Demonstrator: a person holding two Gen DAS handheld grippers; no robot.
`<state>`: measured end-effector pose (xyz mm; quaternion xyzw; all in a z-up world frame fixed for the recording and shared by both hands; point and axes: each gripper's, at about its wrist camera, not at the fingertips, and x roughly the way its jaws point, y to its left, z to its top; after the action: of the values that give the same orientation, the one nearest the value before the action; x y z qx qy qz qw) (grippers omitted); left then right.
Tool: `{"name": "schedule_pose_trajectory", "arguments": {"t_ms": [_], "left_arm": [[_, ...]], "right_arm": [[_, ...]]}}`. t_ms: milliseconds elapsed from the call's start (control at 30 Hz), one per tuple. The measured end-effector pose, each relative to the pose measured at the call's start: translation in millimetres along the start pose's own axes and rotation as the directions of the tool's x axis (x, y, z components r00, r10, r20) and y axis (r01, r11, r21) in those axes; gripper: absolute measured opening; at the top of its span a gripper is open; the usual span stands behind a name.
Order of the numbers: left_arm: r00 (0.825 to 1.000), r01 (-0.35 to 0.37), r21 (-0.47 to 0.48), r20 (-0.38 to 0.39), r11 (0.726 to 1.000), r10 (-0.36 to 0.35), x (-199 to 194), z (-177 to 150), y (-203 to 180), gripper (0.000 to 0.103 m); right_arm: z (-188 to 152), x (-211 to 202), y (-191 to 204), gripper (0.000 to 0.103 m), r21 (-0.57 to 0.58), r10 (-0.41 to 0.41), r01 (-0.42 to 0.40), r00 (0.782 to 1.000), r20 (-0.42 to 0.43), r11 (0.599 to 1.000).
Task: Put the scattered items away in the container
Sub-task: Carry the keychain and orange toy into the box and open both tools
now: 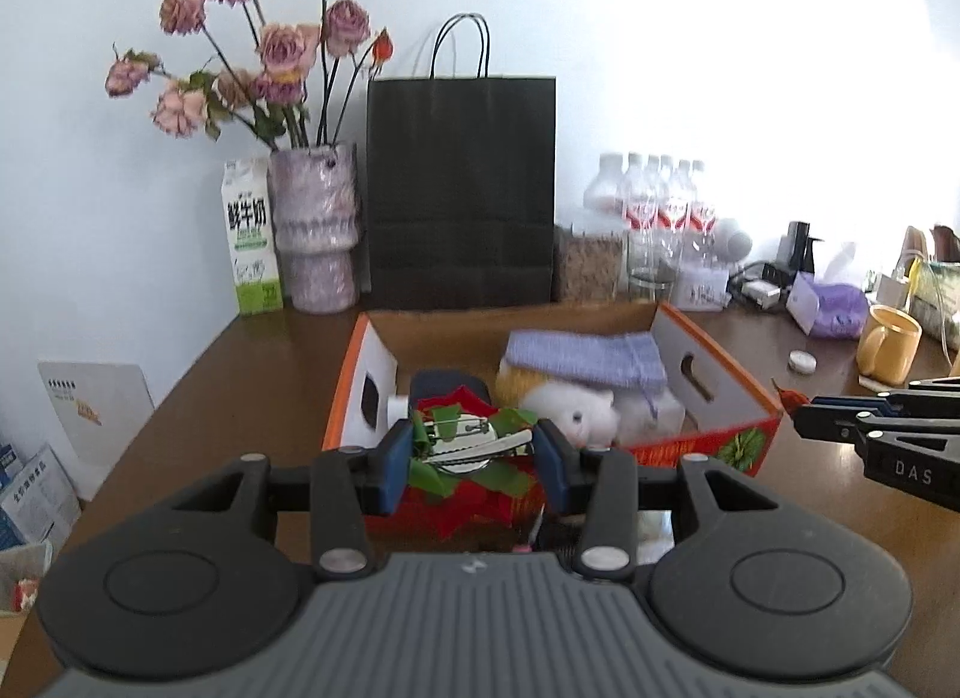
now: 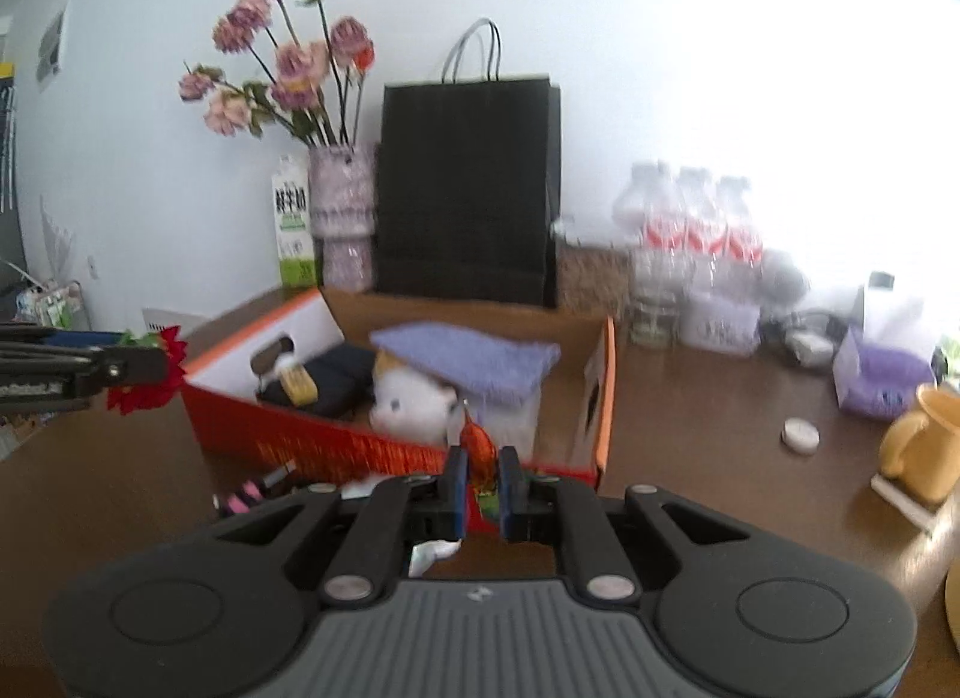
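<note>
The left gripper (image 1: 474,449) clamps a red flower hair clip (image 1: 474,446) just short of the cardboard box (image 1: 708,446), apparently to drop it among the soft toy (image 1: 576,410) and cloth inside. The right gripper (image 2: 480,473) pinches a small orange-red trinket (image 2: 479,446) at the box's near wall, likely bound there too.

Red-orange box (image 1: 708,446); lilac knitted cloth (image 1: 585,359); white plush (image 1: 576,410); black bag (image 1: 462,188); yellow mug (image 1: 888,350).

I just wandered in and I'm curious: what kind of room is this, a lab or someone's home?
Probably a home, or a lived-in office corner. A vase of dried roses and a milk carton stand on a wooden table, with a yellow mug nearby.
</note>
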<state>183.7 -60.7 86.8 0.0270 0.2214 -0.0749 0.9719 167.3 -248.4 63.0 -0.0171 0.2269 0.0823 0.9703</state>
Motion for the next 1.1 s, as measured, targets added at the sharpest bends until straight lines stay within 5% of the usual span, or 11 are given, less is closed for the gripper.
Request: {"name": "schedule_pose_trajectory", "arguments": {"t_ms": [367,633,1100], "left_arm": [[0.999,0.017,-0.002,0.051,1.0,-0.017,25,35,-10,0.044],[0.998,0.0,-0.034,0.065,0.999,0.002,57,40,-7,0.044],[0.995,-0.091,-0.041,-0.044,0.995,0.089,145,7,8,0.044]], "right_arm": [[35,25,10,0.009,0.016,0.008,-0.009,0.998,0.059,1.0],[36,68,1,0.009,0.059,-0.018,0.017,1.0,0.023,0.998],[9,124,-16,0.009,0.095,-0.032,0.038,0.997,-0.069,0.995]]}}
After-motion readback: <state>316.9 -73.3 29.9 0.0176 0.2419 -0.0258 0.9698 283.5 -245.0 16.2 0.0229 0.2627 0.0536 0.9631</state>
